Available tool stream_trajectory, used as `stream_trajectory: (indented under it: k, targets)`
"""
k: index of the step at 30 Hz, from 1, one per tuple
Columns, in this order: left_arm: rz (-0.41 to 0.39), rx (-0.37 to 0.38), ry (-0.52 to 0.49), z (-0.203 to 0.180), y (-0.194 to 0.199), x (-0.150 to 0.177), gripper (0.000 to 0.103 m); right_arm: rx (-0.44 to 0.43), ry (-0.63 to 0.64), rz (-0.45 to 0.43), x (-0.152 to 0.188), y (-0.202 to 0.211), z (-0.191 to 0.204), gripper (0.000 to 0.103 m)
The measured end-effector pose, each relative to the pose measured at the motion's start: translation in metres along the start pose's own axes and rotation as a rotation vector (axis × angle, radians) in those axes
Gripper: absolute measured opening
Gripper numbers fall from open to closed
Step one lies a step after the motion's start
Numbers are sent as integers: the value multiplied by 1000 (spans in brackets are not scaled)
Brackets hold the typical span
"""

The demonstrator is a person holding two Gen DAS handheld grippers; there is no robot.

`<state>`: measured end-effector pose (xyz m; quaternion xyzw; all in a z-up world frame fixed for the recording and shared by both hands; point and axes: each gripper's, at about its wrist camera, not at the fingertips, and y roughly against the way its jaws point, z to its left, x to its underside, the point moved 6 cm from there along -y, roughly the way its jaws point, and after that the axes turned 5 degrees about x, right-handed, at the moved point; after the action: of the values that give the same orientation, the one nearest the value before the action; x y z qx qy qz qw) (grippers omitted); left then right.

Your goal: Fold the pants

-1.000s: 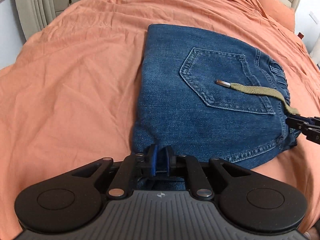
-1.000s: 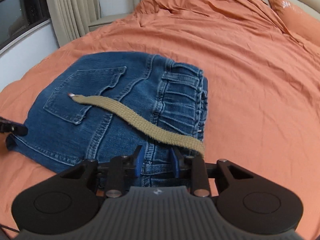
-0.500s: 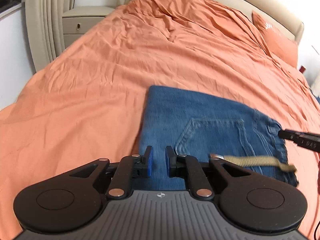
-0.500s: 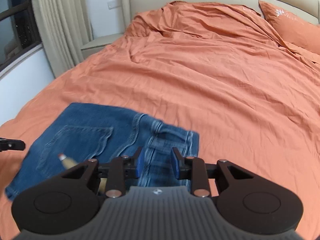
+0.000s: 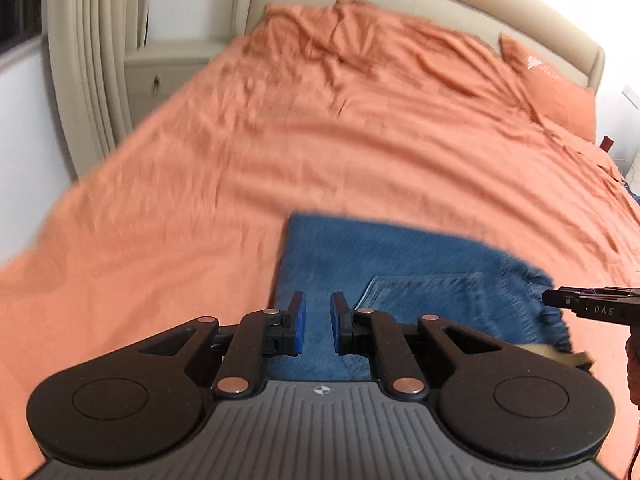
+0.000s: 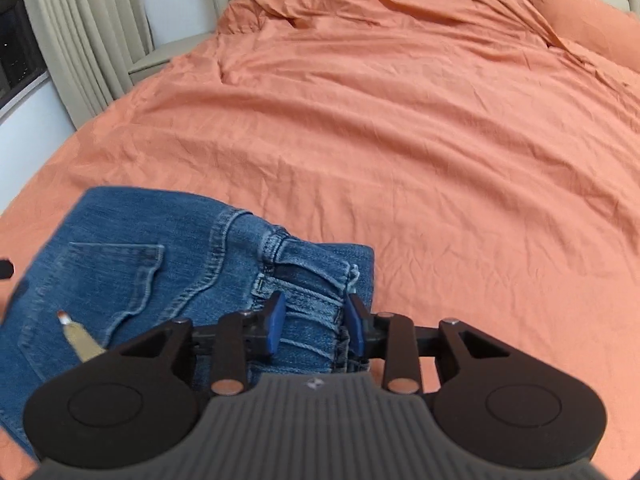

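Note:
The folded blue jeans (image 5: 400,272) lie on the orange bedsheet (image 5: 320,128), back pocket up. They also show in the right wrist view (image 6: 168,264), with a tan drawstring (image 6: 80,338) lying across the pocket. My left gripper (image 5: 317,326) is open and empty, raised above the near left part of the jeans. My right gripper (image 6: 314,326) is open and empty above the waistband (image 6: 312,280). Its fingertips (image 5: 560,298) show at the right edge of the left wrist view.
An orange pillow (image 5: 552,88) lies by the beige headboard (image 5: 440,12). A beige nightstand (image 5: 160,76) and curtains (image 5: 84,64) stand to the left of the bed. Open orange sheet (image 6: 400,120) stretches beyond the jeans.
Both grippers have let go of the jeans, opened, and lifted up and back. The views tilted up toward the headboard. The jeans stay folded on the sheet.

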<state>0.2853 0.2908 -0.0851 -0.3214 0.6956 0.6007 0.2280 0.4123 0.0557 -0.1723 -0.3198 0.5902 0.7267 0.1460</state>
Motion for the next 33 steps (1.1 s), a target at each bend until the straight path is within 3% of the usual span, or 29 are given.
stream_trajectory:
  k: [3, 8, 13, 18, 21, 23, 26, 33]
  targets:
    - [-67, -39, -80, -19, 33, -17, 14, -29, -1, -66, -6, 35, 4, 43]
    - [-140, -92, -177, -47, 91, -34, 19, -96, -1, -186, -13, 111, 15, 51]
    - [-194, -126, -254, -78, 151, -30, 25, -164, -12, -278, -6, 191, 22, 60]
    - [-248, -153, -293, -106, 202, -15, 43, -177, 6, -347, 11, 259, 25, 69]
    - [-268, -106, -269, -120, 222, -2, 54, -179, 7, -379, 28, 295, 24, 76]
    - [-300, -95, -261, -128, 235, 9, 73, -176, 4, -400, 42, 317, 22, 82]
    - [-344, -127, -283, -133, 253, 25, 88, -152, 19, -436, 64, 346, 23, 81]
    - [-346, -131, -213, -131, 280, 71, 97, -74, 45, -520, 121, 393, 29, 82]
